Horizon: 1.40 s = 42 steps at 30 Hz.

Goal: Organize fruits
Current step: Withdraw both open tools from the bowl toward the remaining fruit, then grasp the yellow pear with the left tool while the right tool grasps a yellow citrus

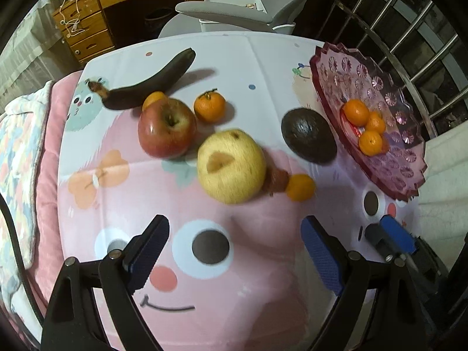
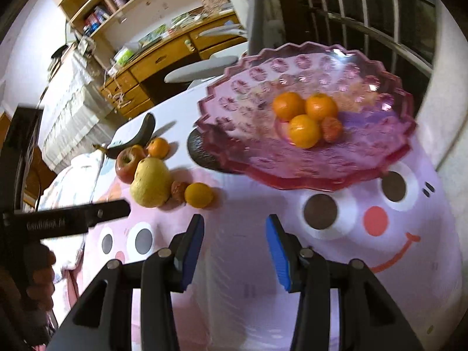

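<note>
Both claws are held wide apart and nothing is gripped in either. The left claw (image 1: pixel 234 251) is poised above the surface (image 1: pixel 234 292), which is covered by a pink cartoon-face cloth. Straight ahead of it a yellow pear (image 1: pixel 231 166) is seen, with a red apple (image 1: pixel 166 127) just beyond to the left, touching or nearly touching it. A tangerine (image 1: pixel 209 106) lies past the apple, and a blackened banana (image 1: pixel 146 87) is laid farthest away. To the right of the pear a small tangerine (image 1: pixel 300 187) and, farther ahead, a dark avocado (image 1: pixel 308 139) are found. Ahead of the right claw (image 2: pixel 235 244) a pink glass dish (image 2: pixel 292 158) is seen, in which three tangerines (image 2: pixel 304 131) and a small shrivelled fruit (image 2: pixel 331 128) are clustered.
</note>
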{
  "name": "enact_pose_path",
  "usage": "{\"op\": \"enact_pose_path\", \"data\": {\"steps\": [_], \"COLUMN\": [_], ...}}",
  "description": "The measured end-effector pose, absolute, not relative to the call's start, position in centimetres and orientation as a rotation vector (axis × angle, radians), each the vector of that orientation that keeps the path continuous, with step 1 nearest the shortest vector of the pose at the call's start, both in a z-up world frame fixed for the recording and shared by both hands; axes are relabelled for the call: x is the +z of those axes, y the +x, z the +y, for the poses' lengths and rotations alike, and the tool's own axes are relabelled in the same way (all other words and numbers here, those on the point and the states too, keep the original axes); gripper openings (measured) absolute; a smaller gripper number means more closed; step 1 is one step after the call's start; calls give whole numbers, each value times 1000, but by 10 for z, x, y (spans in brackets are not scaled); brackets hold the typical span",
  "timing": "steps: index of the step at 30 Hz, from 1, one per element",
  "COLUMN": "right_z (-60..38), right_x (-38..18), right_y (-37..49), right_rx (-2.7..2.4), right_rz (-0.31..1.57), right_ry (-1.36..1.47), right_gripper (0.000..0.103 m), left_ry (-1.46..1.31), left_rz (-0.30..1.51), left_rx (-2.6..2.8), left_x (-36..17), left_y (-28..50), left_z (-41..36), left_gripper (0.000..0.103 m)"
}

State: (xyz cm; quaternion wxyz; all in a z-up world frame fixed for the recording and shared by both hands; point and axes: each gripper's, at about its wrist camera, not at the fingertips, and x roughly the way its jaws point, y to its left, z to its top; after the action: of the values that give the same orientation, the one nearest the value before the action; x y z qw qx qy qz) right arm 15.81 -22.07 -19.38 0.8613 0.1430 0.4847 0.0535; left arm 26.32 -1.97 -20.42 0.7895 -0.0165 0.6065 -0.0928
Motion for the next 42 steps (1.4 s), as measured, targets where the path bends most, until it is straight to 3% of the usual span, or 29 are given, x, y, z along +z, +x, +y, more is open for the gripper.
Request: {"op": "enact_pose_path", "data": {"steps": [24,31,35,42], "right_z": [-139,-131,-132,-135], "right_x": [-248,-247,-246,-244], "right_y": [215,220,220,221], "right_rx": [172,193,210,201], "right_rz": [1056,1021,1017,1032], "right_ry": [-37,-85,-85,-69], "right_gripper": [44,44,35,34], "left_ry": [-128,-151,-130,-103], "left_rz": [1364,1364,1358,1362], "left_rx": [-273,-310,-308,-294], "left_x": [-261,-266,-264,-261], "left_y": [334,335,335,332], "left_z": [-14,-17,-22,-22], "left_gripper": [91,69,69,68]}}
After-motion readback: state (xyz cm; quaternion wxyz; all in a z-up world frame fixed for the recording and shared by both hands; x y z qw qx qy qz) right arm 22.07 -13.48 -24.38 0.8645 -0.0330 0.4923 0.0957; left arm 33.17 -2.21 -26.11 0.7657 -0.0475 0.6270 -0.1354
